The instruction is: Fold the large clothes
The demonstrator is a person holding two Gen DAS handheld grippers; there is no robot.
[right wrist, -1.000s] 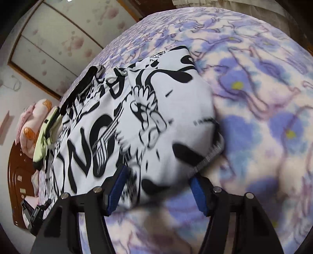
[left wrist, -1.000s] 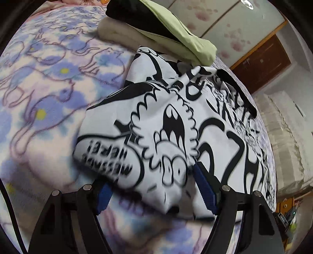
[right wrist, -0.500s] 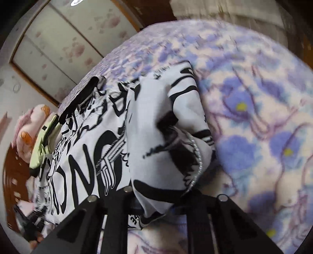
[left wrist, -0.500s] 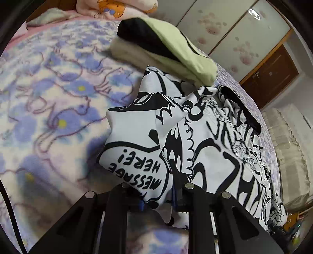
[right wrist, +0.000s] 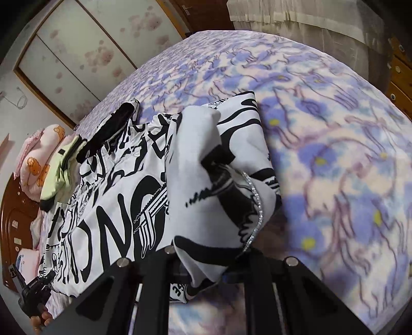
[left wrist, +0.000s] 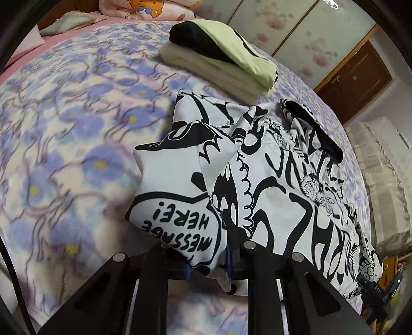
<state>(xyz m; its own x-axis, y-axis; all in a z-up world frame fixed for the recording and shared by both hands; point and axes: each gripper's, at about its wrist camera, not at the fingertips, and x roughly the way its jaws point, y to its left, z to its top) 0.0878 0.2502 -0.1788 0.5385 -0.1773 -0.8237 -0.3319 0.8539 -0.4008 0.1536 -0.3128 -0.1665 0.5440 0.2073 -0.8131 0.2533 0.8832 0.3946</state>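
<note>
A large white garment (left wrist: pixel 270 185) with black cartoon print lies across a bed. Its near left corner, printed "MESSAGE HERE!", is bunched and raised off the blanket. My left gripper (left wrist: pixel 207 270) is shut on that corner. In the right wrist view the same garment (right wrist: pixel 134 195) spreads away to the left, and its near right corner with a sequin-trimmed edge is lifted in a fold. My right gripper (right wrist: pixel 203 275) is shut on this corner. The fingertips of both grippers are hidden under the pinched cloth.
The bed's blanket (left wrist: pixel 77 144) has blue flowers on pale pink. A stack of folded clothes (left wrist: pixel 221 59), cream under black and light green, sits beyond the garment. Pink bedding (left wrist: pixel 144 9) lies at the headboard. Sliding wardrobe doors (right wrist: pixel 77 51) and curtains (right wrist: pixel 296 23) stand past the bed.
Both grippers stood open around the garment's near corners, then closed on them. Since then both have risen, drawing the corners up off the blanket.
</note>
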